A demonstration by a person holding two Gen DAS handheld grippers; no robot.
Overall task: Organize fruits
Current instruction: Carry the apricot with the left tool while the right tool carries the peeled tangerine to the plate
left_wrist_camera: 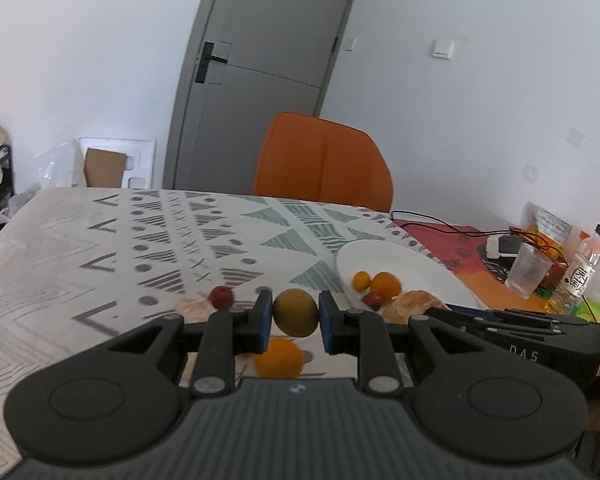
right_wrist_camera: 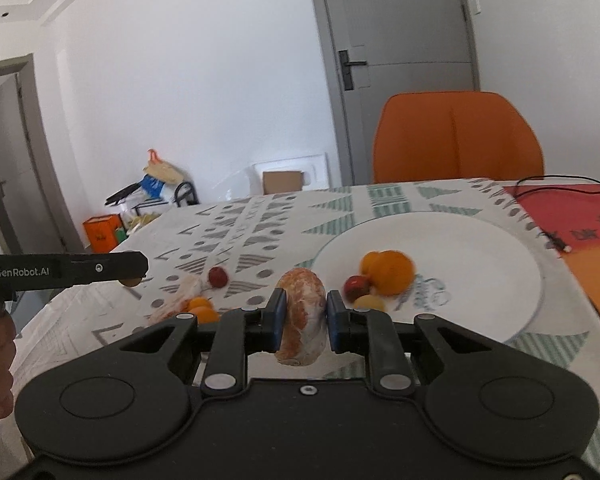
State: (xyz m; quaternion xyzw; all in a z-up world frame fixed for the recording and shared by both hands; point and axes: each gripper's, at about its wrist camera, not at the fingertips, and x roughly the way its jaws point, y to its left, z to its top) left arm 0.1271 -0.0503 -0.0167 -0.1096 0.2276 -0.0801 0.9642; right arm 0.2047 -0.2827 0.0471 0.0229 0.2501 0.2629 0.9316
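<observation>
In the left wrist view, the left gripper is closed on a yellow-brown round fruit, its two blue pads pressing the fruit from both sides above the table. Just below it, at 6 o'clock from the held fruit, an orange lies on the patterned tablecloth. At 10 o'clock from the gripper a small red fruit sits beside a pale piece of peel.

In the right wrist view, the right gripper is clamped on a peeled orange, which stands on edge between the blue pads. At 9 o'clock from it two small orange fruits lie on the cloth. At 2 o'clock is the white plate, and in it rest a big orange fruit, a red fruit and a yellow fruit, all touching or just beside each other near the plate's left rim.

Farther, at 12 o'clock behind the table, stands an orange chair, and behind it a grey door. In the left wrist view, at 3 o'clock on the table, a clear cup and a bottle stand near each other.
</observation>
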